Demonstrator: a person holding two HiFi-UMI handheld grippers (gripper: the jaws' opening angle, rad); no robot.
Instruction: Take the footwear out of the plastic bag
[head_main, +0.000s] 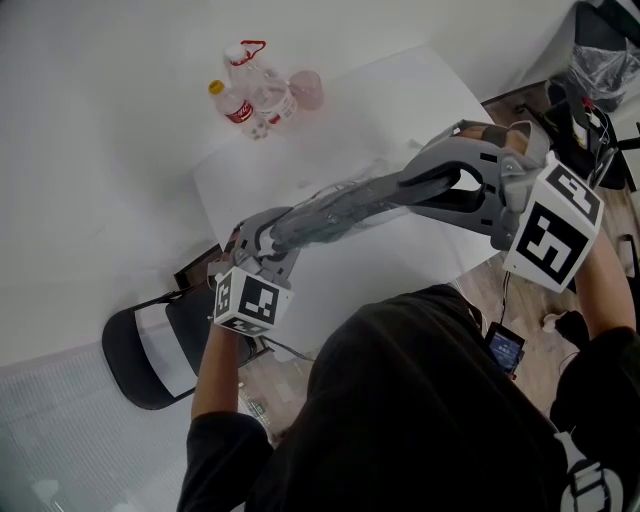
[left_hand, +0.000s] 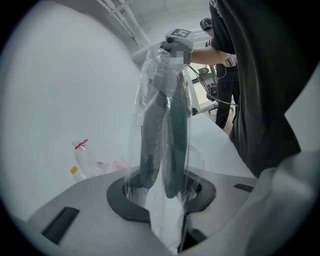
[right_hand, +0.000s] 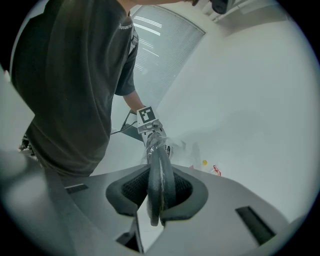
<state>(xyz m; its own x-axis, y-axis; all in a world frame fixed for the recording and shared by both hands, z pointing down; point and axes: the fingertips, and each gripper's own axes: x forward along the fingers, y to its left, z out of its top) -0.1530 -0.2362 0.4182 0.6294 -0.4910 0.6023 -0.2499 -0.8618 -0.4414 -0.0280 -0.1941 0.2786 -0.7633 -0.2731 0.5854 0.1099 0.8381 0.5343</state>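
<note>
Over the table (head_main: 400, 90) | left gripper (left_hand: 162, 195) clamps the plastic bag (left_hand: 146, 75) | right gripper (right_hand: 157, 200) clamps the footwear (right_hand: 161, 175) | best: anchor bag, draw footwear straight out lengthwise

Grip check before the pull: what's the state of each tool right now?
Left tool: closed on the clear plastic bag.
Right tool: closed on the dark grey flat footwear.

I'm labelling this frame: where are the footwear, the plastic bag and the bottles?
footwear (left_hand: 175, 135), left gripper view, middle of one dark piece.
plastic bag (left_hand: 167, 220), left gripper view, its clear lower end.
bottles (head_main: 262, 90), head view, body of the taller bottle.
</note>
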